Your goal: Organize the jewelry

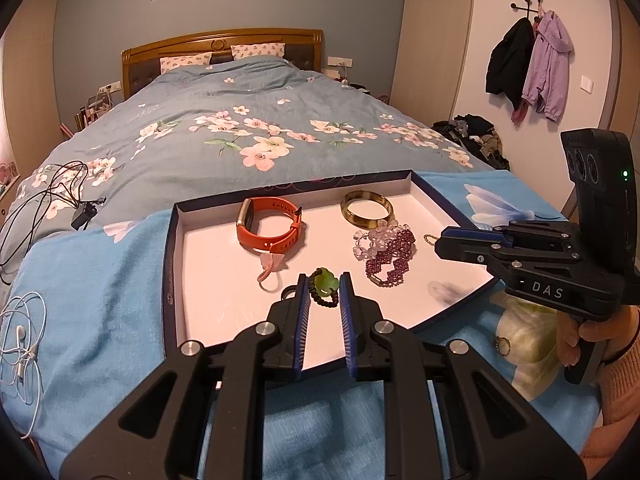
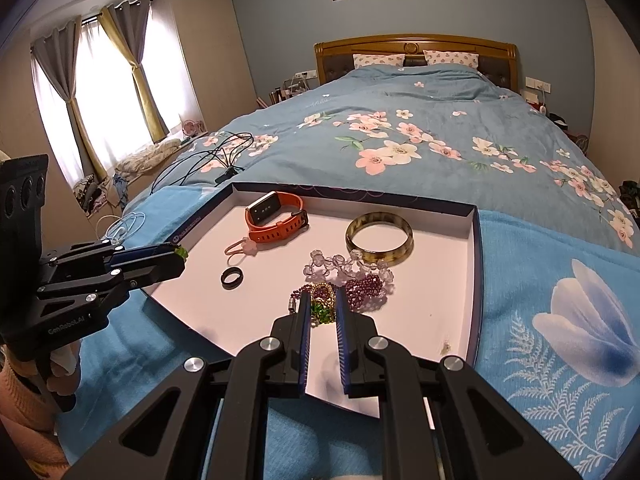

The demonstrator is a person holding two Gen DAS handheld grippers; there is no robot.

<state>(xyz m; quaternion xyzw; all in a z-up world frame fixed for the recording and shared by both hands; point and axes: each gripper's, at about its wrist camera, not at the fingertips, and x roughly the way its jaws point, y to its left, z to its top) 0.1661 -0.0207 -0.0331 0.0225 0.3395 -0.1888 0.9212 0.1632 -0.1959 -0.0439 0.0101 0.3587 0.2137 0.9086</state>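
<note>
The green-stone bracelet (image 1: 325, 286) with dark beads sits pinched in the left gripper (image 1: 324, 280), over the near part of the white box lid (image 1: 208, 280) on the blue blanket (image 1: 92, 280). The right gripper (image 2: 320, 304) pinches a gold chain with green beads (image 2: 322, 308), apparently just above the lid floor. Further in lie a purple bead bracelet (image 2: 366, 288), clear beads (image 2: 340, 264), a bangle (image 2: 379, 238), an orange watch (image 2: 276, 216), a black ring (image 2: 232, 279) and a pink hair tie (image 2: 240, 249).

Black tongs (image 1: 324, 292), blue pads, peach sleeves.
</note>
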